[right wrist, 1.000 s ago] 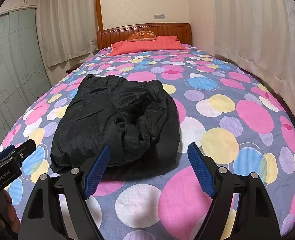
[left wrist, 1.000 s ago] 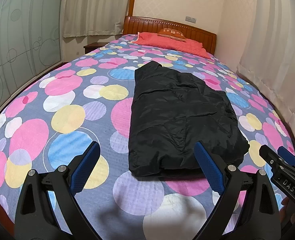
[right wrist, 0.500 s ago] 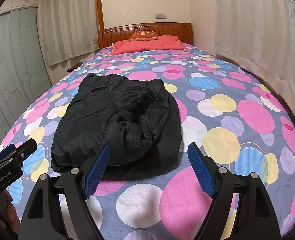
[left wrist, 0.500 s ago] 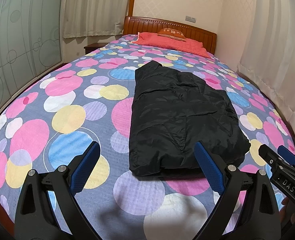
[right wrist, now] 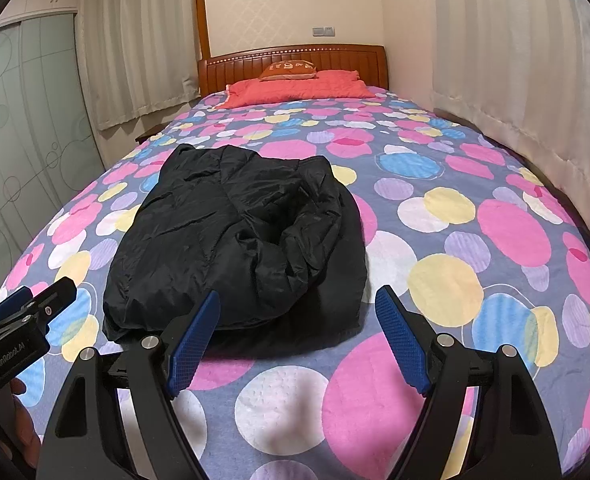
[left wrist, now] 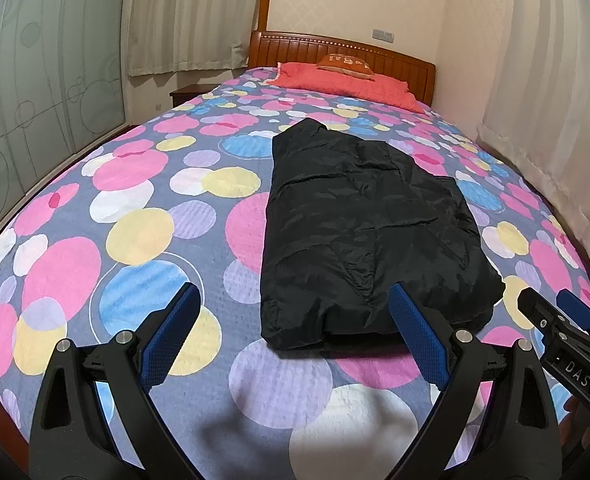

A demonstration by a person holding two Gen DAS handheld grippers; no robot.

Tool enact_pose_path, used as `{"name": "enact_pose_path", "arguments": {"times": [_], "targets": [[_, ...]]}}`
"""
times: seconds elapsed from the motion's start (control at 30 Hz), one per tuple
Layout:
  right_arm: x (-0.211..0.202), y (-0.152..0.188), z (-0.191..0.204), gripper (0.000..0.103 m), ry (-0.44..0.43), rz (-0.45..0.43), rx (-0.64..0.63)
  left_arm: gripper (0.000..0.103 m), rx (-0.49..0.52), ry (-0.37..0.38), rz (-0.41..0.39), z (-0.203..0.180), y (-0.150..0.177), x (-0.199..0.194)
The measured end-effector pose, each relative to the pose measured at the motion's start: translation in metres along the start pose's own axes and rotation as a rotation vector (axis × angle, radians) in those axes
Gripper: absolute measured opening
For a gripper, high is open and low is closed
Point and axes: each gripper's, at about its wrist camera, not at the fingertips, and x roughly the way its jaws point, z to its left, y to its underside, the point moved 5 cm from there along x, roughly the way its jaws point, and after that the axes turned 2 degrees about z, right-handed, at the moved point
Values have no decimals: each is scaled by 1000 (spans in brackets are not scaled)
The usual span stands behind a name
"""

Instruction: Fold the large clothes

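Note:
A black puffy jacket [left wrist: 367,232] lies folded into a long bundle on the spotted bedspread [left wrist: 135,232], its near hem just beyond both grippers. In the right wrist view the jacket [right wrist: 235,240] shows a bulging crumpled fold on its right side. My left gripper [left wrist: 295,320] hovers open above the bedspread, its right pad over the jacket's near right corner, nothing between the pads. My right gripper [right wrist: 299,328] is open too, its left pad over the jacket's near edge. Each gripper shows at the edge of the other's view: the right gripper [left wrist: 551,312], the left gripper [right wrist: 35,300].
Red pillows [left wrist: 347,84] and a small orange cushion [right wrist: 289,70] lie at the wooden headboard [right wrist: 295,60]. Curtains [right wrist: 515,60] hang along the right side, a frosted sliding door [left wrist: 35,80] stands on the left. A nightstand [left wrist: 191,92] sits by the bed's far left corner.

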Motion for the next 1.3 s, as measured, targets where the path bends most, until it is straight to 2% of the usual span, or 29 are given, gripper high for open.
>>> {"name": "enact_pose_path", "arguments": {"times": [0.47, 0.8, 0.83, 1.17, 1.3], "targets": [[0, 0, 1, 79, 0, 0, 2, 95, 41, 0, -23, -3, -1, -3], [0, 0, 0, 79, 1, 1, 0, 97, 33, -5, -24, -1, -1, -3], [0, 0, 1, 79, 1, 2, 0, 101, 34, -4, -21, -1, -1, -2], [5, 4, 3, 79, -4, 12, -3, 101, 44, 0, -1, -9, 5, 6], [10, 7, -3, 79, -8, 20, -2, 101, 16, -15, -10, -5, 7, 9]]}}
